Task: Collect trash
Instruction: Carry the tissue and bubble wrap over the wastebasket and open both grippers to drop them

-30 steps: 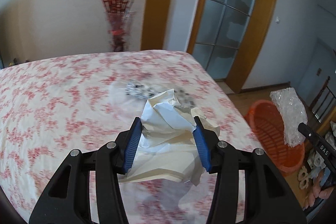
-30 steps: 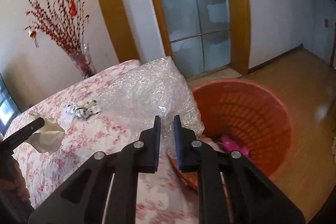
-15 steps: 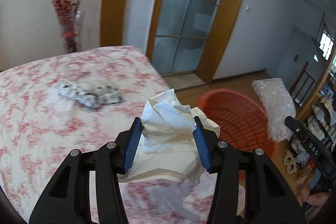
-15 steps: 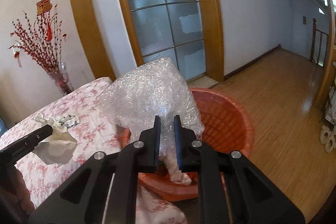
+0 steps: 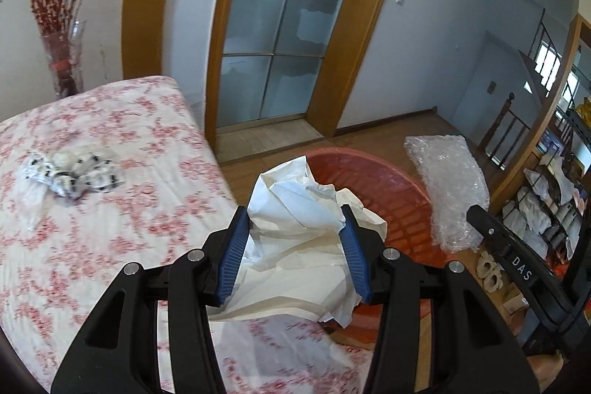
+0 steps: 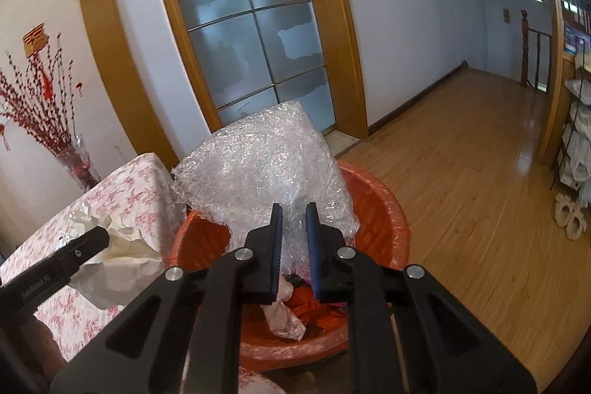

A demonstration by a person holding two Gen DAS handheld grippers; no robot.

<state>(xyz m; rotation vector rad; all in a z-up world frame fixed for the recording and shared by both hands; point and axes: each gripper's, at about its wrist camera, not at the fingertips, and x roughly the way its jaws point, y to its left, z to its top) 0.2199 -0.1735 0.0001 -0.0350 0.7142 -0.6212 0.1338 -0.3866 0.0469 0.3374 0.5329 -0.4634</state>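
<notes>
Jaws clamped: left gripper (image 5: 293,220) on crumpled paper (image 5: 295,205), right gripper (image 6: 294,213) on bubble wrap (image 6: 266,165).

The right gripper (image 5: 517,270) reads "DAS"; the left gripper (image 6: 55,274) reads "BenRobot AI".

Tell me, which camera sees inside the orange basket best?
The right wrist view. It looks down into the orange basket, showing trash at its bottom below the bubble wrap held by the right gripper. The left wrist view shows only its rim and far wall, behind the crumpled paper.
</notes>
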